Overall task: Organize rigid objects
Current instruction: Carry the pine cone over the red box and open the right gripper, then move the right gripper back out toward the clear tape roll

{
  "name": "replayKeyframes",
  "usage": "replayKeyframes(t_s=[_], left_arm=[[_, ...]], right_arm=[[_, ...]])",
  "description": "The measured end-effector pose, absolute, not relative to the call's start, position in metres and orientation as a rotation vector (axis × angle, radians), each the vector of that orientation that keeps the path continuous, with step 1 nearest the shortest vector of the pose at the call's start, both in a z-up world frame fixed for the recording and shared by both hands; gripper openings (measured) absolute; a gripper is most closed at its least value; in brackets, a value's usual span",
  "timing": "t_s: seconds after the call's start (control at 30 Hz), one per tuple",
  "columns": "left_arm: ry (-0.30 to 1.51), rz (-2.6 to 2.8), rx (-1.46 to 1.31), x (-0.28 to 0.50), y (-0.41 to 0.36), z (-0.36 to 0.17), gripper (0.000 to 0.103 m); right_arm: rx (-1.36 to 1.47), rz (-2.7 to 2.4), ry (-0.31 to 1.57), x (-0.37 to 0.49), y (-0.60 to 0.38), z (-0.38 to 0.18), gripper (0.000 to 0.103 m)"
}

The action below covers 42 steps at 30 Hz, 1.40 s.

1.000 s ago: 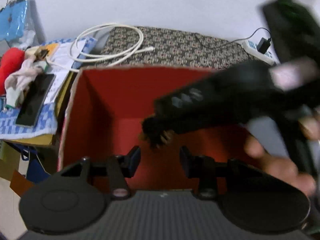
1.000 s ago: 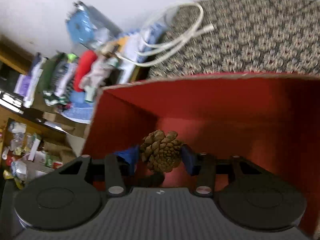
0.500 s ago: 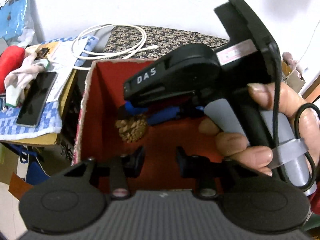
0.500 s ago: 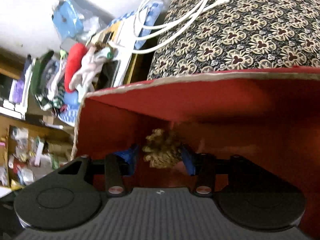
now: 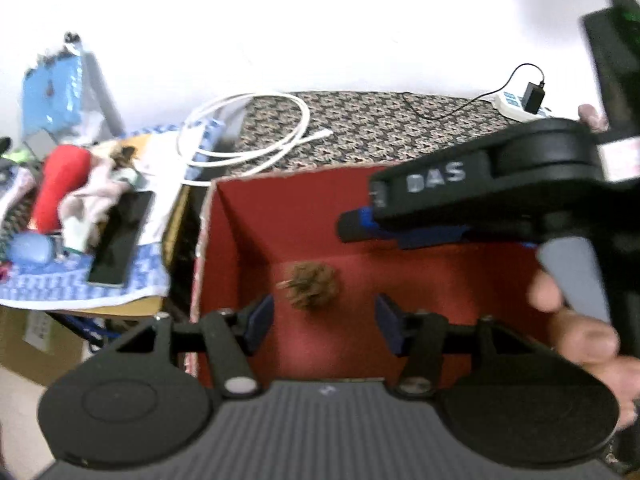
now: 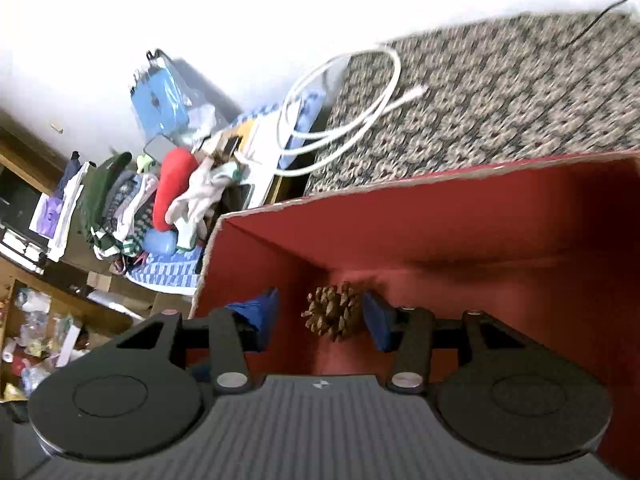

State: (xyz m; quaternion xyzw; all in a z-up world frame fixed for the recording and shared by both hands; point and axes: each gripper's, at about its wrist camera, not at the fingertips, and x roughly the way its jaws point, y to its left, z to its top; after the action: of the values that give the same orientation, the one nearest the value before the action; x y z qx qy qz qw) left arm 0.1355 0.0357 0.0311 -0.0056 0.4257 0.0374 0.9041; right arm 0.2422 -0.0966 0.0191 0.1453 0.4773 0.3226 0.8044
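A brown pine cone (image 5: 312, 285) lies alone on the floor of the red cardboard box (image 5: 256, 216), near its left wall. In the right wrist view the pine cone (image 6: 332, 315) shows between the blue pads of my right gripper (image 6: 320, 316), which is open, with a clear gap on the left side. The left wrist view has the right gripper (image 5: 360, 228) held by a hand above the box (image 6: 440, 220), higher than the cone. My left gripper (image 5: 324, 318) hangs over the box's near side. Its jaws are opening with nothing between them.
A patterned cloth surface (image 5: 380, 128) with a coiled white cable (image 5: 248, 132) lies behind the box. To the left, a cluttered table holds a black phone (image 5: 120, 236), a red soft item (image 5: 60, 184) and clothes. A power strip with a charger (image 5: 528, 100) sits at the back right.
The right gripper let go of the pine cone, which now rests on the box floor, and rose up and to the right. The left jaws stand wider than before.
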Motion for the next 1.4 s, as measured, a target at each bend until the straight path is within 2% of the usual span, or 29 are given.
replayKeyframes(t_s=[0.3,0.6,1.4], left_arm=[[0.850,0.252,0.072,0.106,0.000,0.051,0.061],[0.855,0.334,0.038,0.075,-0.034,0.059,0.063],[0.928,0.385,0.059,0.043,-0.093,0.030,0.064]], right_arm=[[0.265,0.669,0.914,0.202,-0.124,0.045,0.033],[0.269,0.737,0.847,0.164,-0.168,0.057,0.033],[0.320,0.750,0.863,0.116,-0.242,0.034,0.033]])
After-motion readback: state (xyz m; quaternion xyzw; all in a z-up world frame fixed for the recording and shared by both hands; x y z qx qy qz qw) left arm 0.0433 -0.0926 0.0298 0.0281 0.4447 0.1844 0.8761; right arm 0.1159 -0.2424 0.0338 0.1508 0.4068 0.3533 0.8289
